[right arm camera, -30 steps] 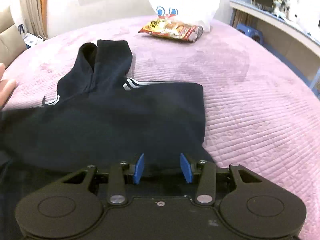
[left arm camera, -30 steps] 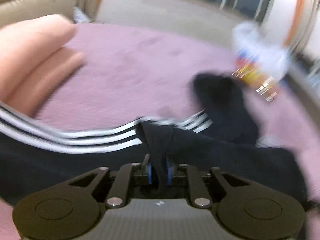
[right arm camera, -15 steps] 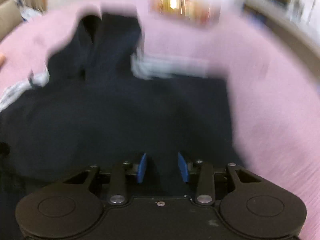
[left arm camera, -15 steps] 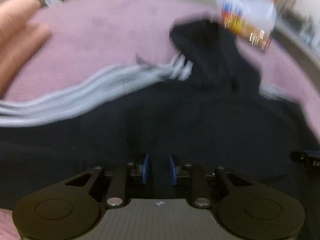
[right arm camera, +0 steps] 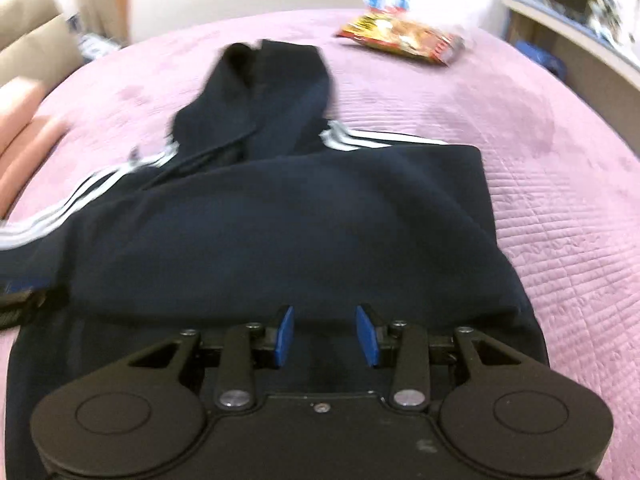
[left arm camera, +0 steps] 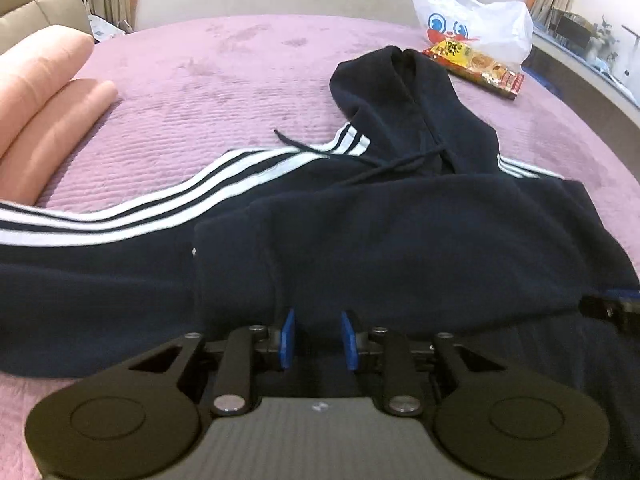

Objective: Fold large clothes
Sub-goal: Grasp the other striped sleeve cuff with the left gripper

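Note:
A dark navy hoodie (left arm camera: 400, 232) with white sleeve stripes lies on the pink bedspread (left arm camera: 208, 80), hood pointing away. Its right sleeve is folded across the chest; the left sleeve (left arm camera: 120, 208) stretches out to the left. My left gripper (left arm camera: 316, 340) hovers open and empty over the near hem. The hoodie also fills the right wrist view (right arm camera: 280, 232). My right gripper (right arm camera: 326, 336) is open and empty above the hem on the right side. The right gripper's tip shows at the left view's right edge (left arm camera: 612, 310).
A white plastic bag (left arm camera: 472, 24) and a snack packet (left arm camera: 476, 68) lie beyond the hood. A pink folded item (left arm camera: 36, 92) is at the far left. A shelf (right arm camera: 580, 36) runs along the right side of the bed.
My left gripper let go of the dark cloth it pinched and opened. It swung right and now faces the hoodie squarely. The right gripper stayed open and shifted slightly.

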Demonstrator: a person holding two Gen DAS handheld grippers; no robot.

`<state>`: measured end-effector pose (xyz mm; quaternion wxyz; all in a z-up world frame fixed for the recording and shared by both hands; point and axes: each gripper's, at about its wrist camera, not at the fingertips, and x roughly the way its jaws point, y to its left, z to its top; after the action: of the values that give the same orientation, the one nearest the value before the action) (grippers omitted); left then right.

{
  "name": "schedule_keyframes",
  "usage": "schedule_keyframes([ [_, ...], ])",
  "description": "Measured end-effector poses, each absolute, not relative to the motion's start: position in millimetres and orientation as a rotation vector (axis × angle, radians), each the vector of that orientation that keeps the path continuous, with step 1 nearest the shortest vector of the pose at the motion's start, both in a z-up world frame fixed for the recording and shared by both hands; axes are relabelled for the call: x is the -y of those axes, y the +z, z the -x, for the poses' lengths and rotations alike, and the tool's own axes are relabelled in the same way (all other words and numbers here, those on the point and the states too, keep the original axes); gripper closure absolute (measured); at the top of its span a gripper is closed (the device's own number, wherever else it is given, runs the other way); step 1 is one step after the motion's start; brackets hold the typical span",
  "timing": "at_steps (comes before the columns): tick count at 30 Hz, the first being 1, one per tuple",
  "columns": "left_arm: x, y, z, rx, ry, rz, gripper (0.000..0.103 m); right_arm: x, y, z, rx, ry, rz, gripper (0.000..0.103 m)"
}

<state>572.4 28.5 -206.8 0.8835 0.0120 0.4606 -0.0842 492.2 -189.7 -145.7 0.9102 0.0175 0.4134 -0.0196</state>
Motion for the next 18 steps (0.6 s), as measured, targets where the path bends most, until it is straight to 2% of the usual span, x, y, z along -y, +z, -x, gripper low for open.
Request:
schedule_keyframes([
  [10,-51,-208,-548,-1.022,-0.111,0.080,0.075,161,-182,-467,-1.037,0.012,-0.034,0.055],
  [15,-99,-189,-528,-1.014,-0.014,0.091,0.074,158,-181,-473,-1.064,0.013,-0.016,0.053],
  [18,-139,-169,-511,-0.990,0.077,0.106,0.073,157,-182,-475,-1.061,0.021,0.003,0.046],
])
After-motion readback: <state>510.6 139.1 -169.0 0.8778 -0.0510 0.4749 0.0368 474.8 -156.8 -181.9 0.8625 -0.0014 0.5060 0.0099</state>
